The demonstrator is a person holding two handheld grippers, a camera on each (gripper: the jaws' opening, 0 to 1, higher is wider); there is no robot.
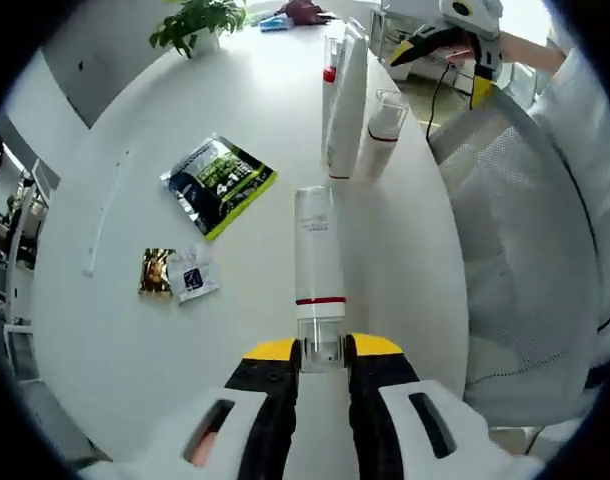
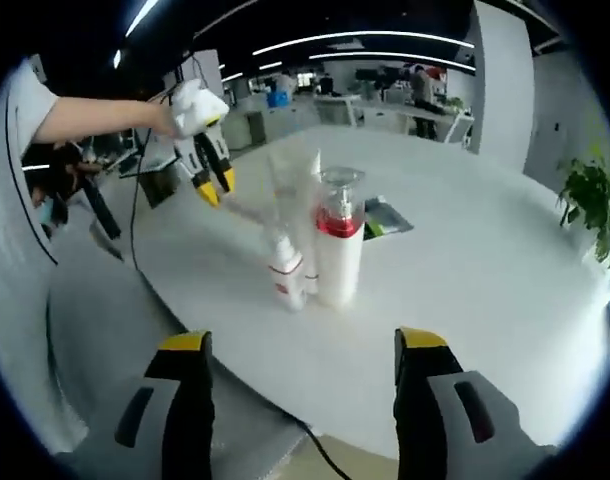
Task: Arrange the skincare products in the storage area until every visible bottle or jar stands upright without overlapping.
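Left tool (image 1: 323,352) clamped on clear-capped bottle (image 1: 315,262) pointing straight ahead over table (image 1: 105,330), not yet upright; right tool (image 2: 300,365) open, three bottles (image 2: 315,240) upright ahead.

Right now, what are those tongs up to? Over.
Left tongs shut on white bottle. Right tongs open. Upright bottles ahead; sachets alongside.
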